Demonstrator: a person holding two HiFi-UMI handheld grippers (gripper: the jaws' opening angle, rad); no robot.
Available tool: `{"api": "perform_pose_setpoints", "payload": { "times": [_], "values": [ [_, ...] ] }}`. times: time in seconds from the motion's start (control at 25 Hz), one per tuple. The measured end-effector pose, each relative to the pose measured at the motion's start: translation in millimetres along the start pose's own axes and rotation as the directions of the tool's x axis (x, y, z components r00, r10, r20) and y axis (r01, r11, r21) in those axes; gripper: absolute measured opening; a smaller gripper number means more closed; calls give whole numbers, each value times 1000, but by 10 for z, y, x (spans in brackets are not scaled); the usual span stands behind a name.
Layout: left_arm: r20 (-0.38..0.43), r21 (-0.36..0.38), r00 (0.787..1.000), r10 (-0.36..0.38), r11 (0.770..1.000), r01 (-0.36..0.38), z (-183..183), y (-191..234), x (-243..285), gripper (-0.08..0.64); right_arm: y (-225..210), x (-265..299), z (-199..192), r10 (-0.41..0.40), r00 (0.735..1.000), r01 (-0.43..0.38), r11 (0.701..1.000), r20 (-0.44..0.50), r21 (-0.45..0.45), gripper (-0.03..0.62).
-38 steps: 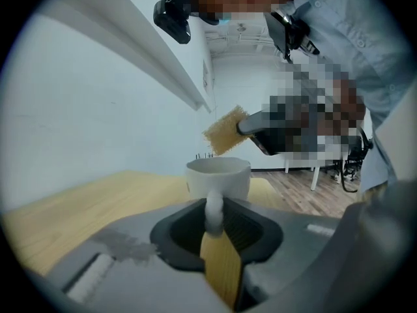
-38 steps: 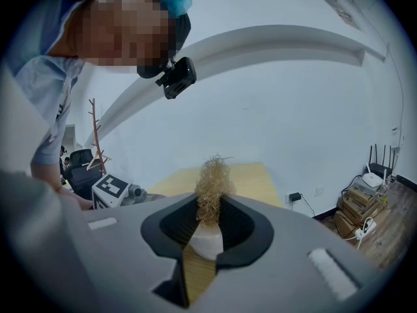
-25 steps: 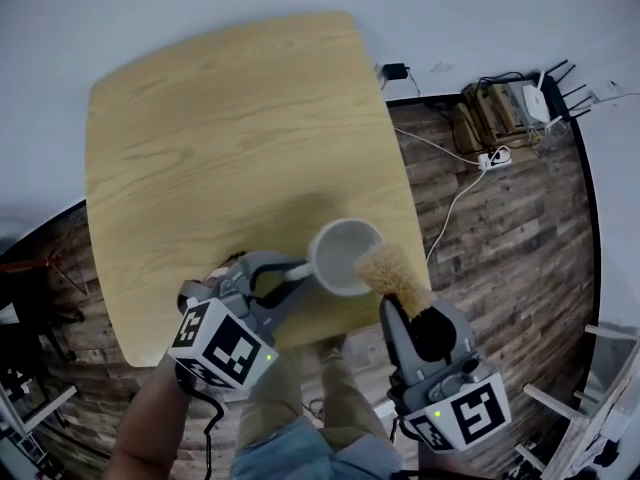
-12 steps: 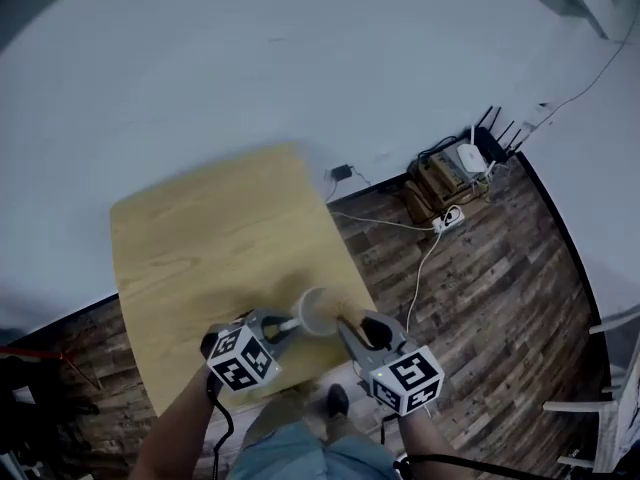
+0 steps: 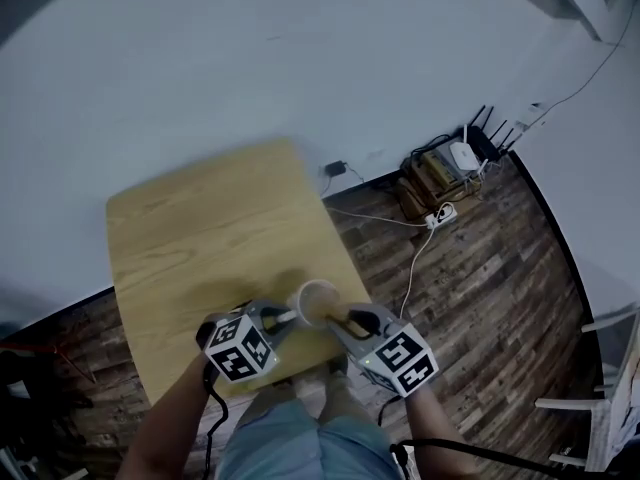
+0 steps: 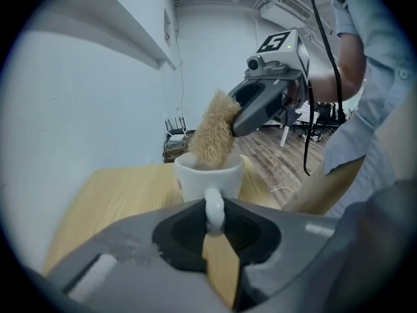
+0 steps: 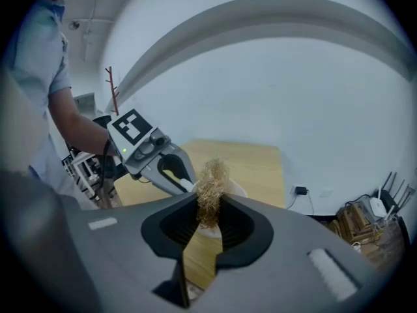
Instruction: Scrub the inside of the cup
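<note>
Left gripper point(image 6: 214, 219) clamped on the handle of the white cup point(image 6: 207, 177), cup over the near corner of the wooden table point(image 5: 190, 238), right gripper point(image 7: 207, 225) pinching a straw-coloured scrubber point(image 7: 210, 189), its fibrous end dipped inside the cup's mouth.

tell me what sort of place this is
Likely an office or lab room, not a kitchen: a wooden table, a router and power strip with loose cables by the white wall, plank floor.

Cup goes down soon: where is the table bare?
The table is bare from the cup out to its wall-side and left edges. Crowded only at the near right corner: left gripper, right gripper and scrubber meet there.
</note>
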State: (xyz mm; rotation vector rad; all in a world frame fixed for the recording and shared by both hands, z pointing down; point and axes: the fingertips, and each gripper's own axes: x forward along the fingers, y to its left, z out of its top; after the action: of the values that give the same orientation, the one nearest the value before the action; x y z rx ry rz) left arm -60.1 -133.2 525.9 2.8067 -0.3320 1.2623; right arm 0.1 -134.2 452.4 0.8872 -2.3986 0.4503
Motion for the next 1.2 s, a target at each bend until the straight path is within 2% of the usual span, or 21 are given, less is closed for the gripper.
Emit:
{"api": "perform_pose_setpoints", "payload": {
  "times": [0.24, 0.6, 0.68, 0.84, 1.0, 1.2],
  "values": [
    [-52, 46, 999, 13, 999, -11, 60, 14, -8, 74, -44, 256, -175, 103, 985, -115, 990, -140, -79, 74],
    [-124, 120, 992, 31, 993, -16, 207, 21, 18, 74, -153, 590, -322, 237, 941, -278, 948, -240, -155, 74],
    [-131, 118, 991, 35, 993, -19, 217, 34, 17, 72, -199, 645, -316, 248, 938, -292, 943, -244, -162, 74],
    [-115, 58, 992, 47, 998, -41, 228, 62, 11, 71, -267, 684, -331, 230, 928, -291, 939, -293, -185, 70],
    [-124, 67, 988, 86, 995, -79, 252, 125, 9, 71, -313, 674, -392, 201, 892, -285, 945, -405, -159, 67],
    [-127, 66, 986, 108, 993, -100, 243, 130, 10, 71, -230, 581, -510, 254, 832, -342, 935, -494, -97, 64]
  ]
}}
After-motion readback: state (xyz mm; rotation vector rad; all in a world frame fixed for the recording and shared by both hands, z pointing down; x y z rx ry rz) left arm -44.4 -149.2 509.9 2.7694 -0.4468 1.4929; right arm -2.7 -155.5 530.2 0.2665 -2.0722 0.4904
